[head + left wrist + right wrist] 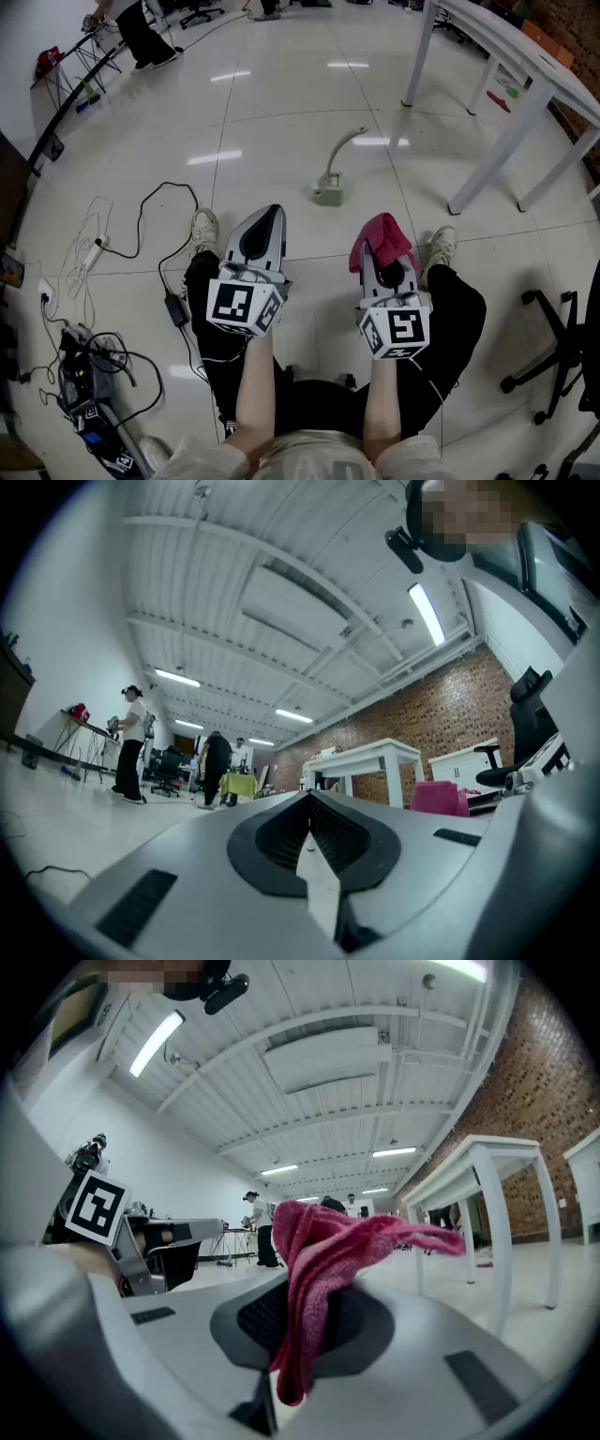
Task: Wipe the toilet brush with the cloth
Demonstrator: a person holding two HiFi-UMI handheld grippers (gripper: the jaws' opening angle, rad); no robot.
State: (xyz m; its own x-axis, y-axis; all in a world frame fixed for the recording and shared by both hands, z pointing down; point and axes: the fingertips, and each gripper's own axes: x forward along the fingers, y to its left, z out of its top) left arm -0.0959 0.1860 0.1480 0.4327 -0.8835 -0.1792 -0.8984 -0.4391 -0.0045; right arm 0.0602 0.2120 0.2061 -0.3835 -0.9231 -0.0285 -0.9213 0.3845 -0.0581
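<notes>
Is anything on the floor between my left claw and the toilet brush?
Nothing visible. Only bare floor tile lies between the shut left claw and the toilet brush ahead. The black cable lies off to the left, clear of that path.

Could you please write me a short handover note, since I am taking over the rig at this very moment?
Left gripper: shut, empty, held over the lap.
Right gripper: shut on the pink cloth, which bunches up above the jaws.
Toilet brush: standing on the floor ahead of the feet, clear of both grippers.
Done: cloth is in hand.
Left: take hold of the brush, probably with the free left gripper, and wipe it with the cloth.
</notes>
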